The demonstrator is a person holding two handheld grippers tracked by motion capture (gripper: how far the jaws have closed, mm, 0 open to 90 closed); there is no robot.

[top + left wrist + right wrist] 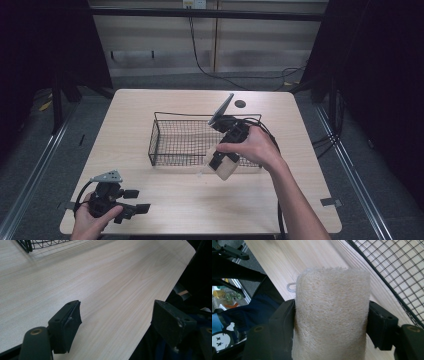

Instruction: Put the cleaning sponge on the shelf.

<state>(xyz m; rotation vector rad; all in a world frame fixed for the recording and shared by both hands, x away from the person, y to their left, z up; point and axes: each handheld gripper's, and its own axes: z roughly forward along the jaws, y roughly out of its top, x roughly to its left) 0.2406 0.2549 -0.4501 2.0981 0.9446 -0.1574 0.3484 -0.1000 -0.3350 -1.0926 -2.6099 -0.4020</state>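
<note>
Clamping the beige loofah sponge (331,315), the right hand-held gripper (223,165) hangs beside the wire basket (165,142); the left hand-held gripper (116,322) has its jaws apart.

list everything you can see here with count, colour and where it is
loofah sponge: 1, pale beige, clamped between the right gripper's jaws, lifted over the table by the basket's near right corner
wire basket: 1, black, middle of the table, nothing seen inside it
table: 1, light wood
round hole: 1, dark, far side of the tabletop
cables: several, black, on the floor behind the table
tape strip: 1, grey, floor at the table's near right
left gripper: 1, black, near left table corner, jaws open with nothing between them
right gripper: 1, black, at the basket's front right
hands: 2, one on each gripper
</note>
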